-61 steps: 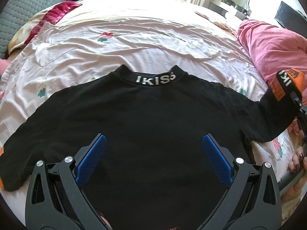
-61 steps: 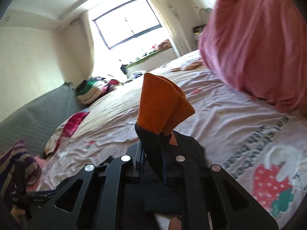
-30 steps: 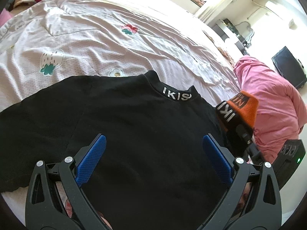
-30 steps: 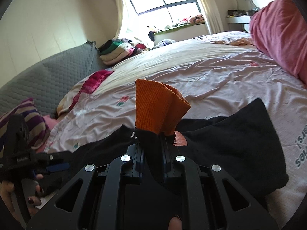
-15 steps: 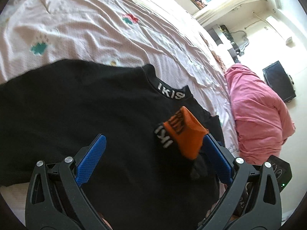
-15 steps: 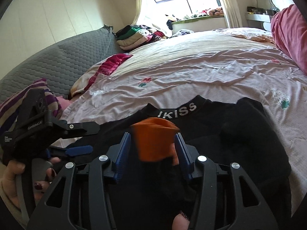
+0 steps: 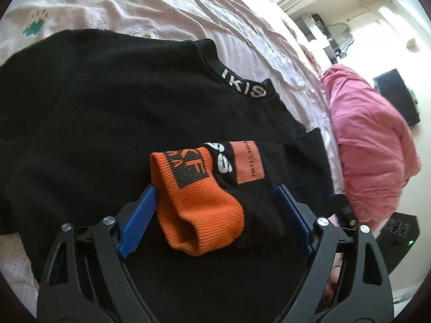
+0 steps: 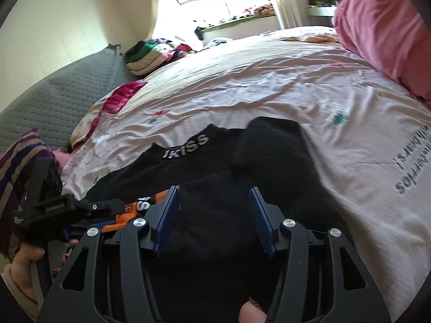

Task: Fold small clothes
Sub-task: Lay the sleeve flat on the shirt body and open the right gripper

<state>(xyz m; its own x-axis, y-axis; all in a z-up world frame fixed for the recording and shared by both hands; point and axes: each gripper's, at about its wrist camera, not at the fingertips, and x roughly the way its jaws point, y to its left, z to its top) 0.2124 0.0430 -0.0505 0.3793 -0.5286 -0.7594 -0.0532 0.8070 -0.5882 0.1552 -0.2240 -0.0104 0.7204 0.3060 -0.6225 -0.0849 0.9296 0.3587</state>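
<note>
A black sweater (image 7: pixel 121 107) with an "IKISS" collar (image 7: pixel 242 86) lies flat on the bed. Its right sleeve is folded across the body, and the orange cuff (image 7: pixel 196 202) rests on the chest. My left gripper (image 7: pixel 215 191) hangs low over that cuff with its jaws closing. The cuff lies between the blue pads, and only the left pad is near its edge. In the right wrist view the sweater (image 8: pixel 269 145) spreads below my right gripper (image 8: pixel 213 189). Its jaws are opening with nothing gripped. The cuff (image 8: pixel 121 219) and my left gripper (image 8: pixel 67 207) show at lower left.
The sweater lies on a pale pink sheet (image 8: pixel 269 75). A pink duvet (image 7: pixel 371 140) is heaped along the right side. A stack of folded clothes (image 8: pixel 150 56) sits at the far end by the window, a grey quilted cover (image 8: pixel 54 99) and a striped pillow (image 8: pixel 16 167) at left.
My right gripper swung the sleeve over the sweater's body, let go of the orange cuff and drew back. The cuff now lies on the chest. My left gripper came down over it, its jaws narrowing.
</note>
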